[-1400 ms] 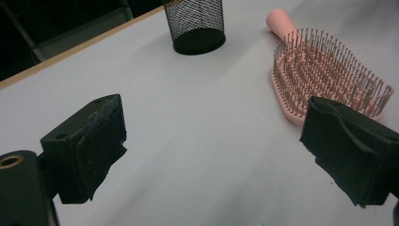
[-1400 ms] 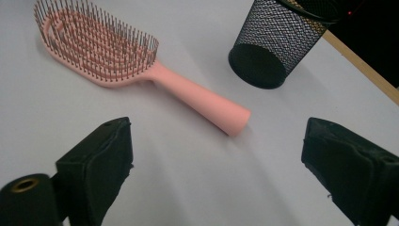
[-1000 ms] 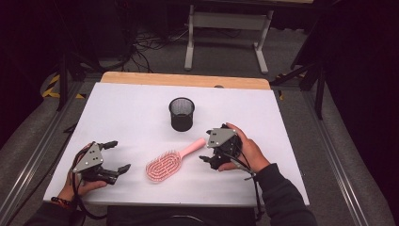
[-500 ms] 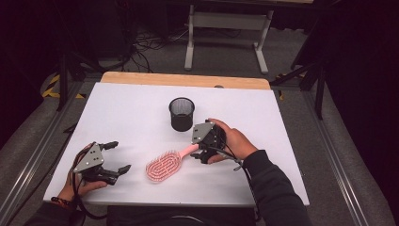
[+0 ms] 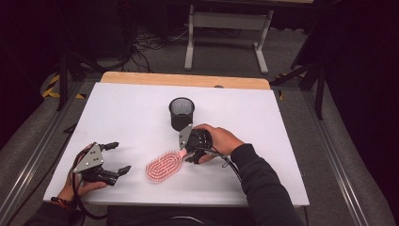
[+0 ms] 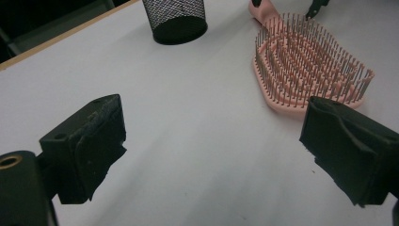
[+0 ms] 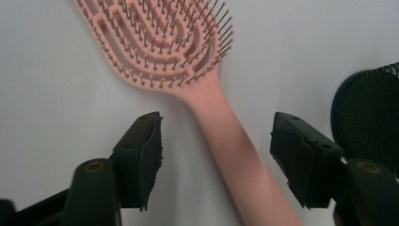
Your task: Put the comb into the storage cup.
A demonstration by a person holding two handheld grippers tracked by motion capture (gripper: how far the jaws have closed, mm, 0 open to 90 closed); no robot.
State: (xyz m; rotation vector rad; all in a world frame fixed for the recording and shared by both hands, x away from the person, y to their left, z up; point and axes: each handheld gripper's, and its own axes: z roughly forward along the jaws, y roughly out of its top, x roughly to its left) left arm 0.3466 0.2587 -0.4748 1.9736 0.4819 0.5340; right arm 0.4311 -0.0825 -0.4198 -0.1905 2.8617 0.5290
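Straddling the pink hairbrush (image 7: pixel 188 70) handle with our right hand-held gripper (image 7: pixel 216 155), jaws apart, we are readying a grasp, the brush lying bristles-up just in front of the mesh cup (image 5: pixel 181 113), while our left hand-held gripper (image 6: pixel 211 160) is waiting open nearby.

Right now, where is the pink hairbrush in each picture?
High view: pink hairbrush at front centre of the white table.
Left gripper view: upper right, bristles up.
Right gripper view: top centre, its handle between the open jaws.
Shared landmark: black mesh cup, just beyond the brush.
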